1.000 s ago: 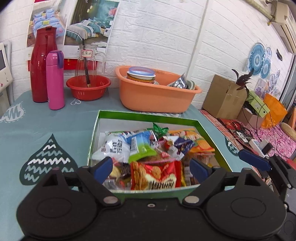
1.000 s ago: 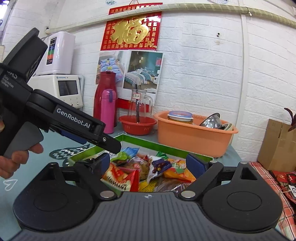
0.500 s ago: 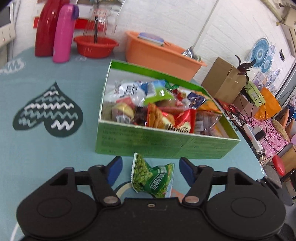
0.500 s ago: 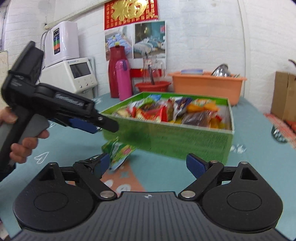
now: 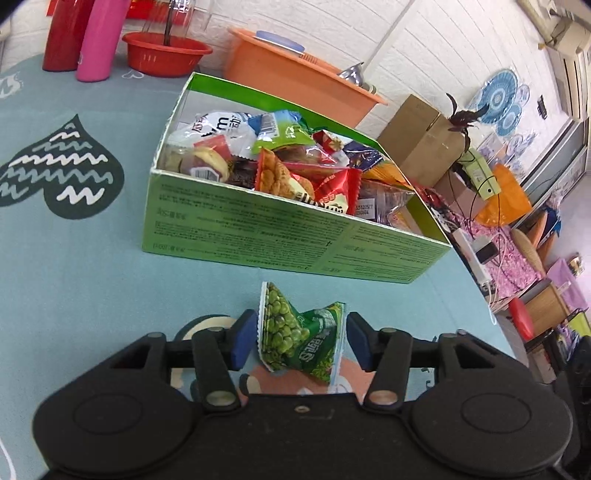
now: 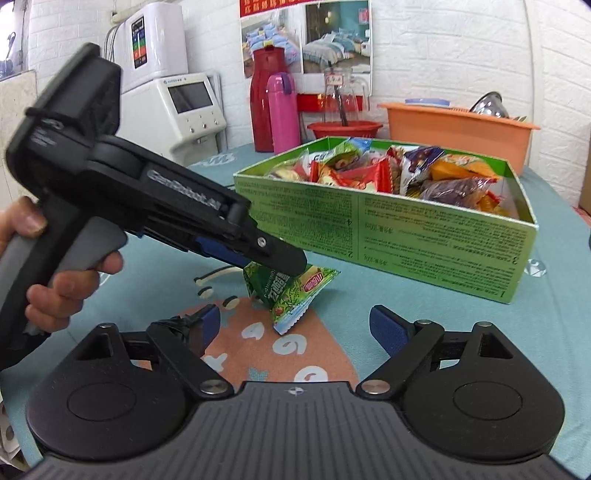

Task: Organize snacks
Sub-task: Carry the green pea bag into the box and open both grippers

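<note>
A green pea snack packet [image 5: 301, 334] lies on the teal tablecloth in front of the green snack box [image 5: 280, 236], which is full of mixed packets. My left gripper [image 5: 300, 341] straddles the packet, its blue pads close against both sides. In the right wrist view the left gripper [image 6: 258, 254] comes down on the same packet [image 6: 291, 291]. My right gripper [image 6: 295, 328] is open and empty, hovering just behind the packet, with the box [image 6: 406, 236] beyond it.
An orange basin [image 5: 295, 74], a red bowl [image 5: 166, 53], a pink bottle [image 5: 98, 40] and a red flask [image 5: 64, 35] stand behind the box. A white water dispenser [image 6: 166, 99] stands at the back left. The table's edge runs along the right [image 5: 480, 295].
Both grippers came down from over the box to the table in front of it. The left gripper's jaws have narrowed around the green pea packet.
</note>
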Demonstrator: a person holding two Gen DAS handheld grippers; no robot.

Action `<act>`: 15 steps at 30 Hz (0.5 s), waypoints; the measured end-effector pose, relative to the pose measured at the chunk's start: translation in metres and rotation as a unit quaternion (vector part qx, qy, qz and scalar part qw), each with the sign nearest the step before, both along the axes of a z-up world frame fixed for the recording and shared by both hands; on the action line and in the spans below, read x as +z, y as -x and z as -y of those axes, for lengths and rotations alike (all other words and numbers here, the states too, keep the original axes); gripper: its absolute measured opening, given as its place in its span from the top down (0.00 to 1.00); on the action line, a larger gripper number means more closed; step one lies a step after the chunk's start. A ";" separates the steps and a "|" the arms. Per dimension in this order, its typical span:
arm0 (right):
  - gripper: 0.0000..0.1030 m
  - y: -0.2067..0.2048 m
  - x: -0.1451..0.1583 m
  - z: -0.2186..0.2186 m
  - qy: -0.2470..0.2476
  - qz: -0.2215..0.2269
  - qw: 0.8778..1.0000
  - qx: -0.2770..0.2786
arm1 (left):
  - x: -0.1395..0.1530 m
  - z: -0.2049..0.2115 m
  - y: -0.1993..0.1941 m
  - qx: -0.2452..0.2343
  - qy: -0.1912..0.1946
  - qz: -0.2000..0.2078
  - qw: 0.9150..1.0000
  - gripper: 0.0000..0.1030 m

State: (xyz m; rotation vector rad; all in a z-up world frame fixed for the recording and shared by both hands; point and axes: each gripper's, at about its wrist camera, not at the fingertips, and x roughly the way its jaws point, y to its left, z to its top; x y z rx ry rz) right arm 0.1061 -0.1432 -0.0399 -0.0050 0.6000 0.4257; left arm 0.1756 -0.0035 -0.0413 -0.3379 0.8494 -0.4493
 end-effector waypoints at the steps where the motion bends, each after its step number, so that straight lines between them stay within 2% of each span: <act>1: 0.00 -0.004 -0.001 -0.001 0.002 -0.004 1.000 0.000 | 0.000 -0.001 -0.001 -0.001 0.003 -0.002 1.000 0.07; 9: 0.00 -0.024 -0.004 -0.006 -0.018 -0.029 0.999 0.008 | -0.001 -0.001 -0.002 -0.008 -0.001 -0.005 1.000 0.10; 10: 0.00 -0.025 -0.004 -0.007 -0.020 -0.029 0.999 0.011 | -0.003 0.000 -0.004 -0.009 -0.003 -0.008 1.000 0.17; 11: 0.09 -0.026 -0.004 -0.008 -0.021 -0.029 0.999 0.014 | -0.005 0.001 -0.005 -0.010 -0.004 -0.012 1.000 0.20; 12: 0.36 -0.027 -0.004 -0.009 -0.022 -0.029 0.999 0.016 | -0.007 0.001 -0.005 -0.010 0.001 -0.016 1.000 0.22; 15: 0.42 -0.025 -0.003 -0.005 -0.028 -0.033 0.999 0.015 | -0.003 0.004 0.001 -0.012 -0.003 -0.010 1.000 0.25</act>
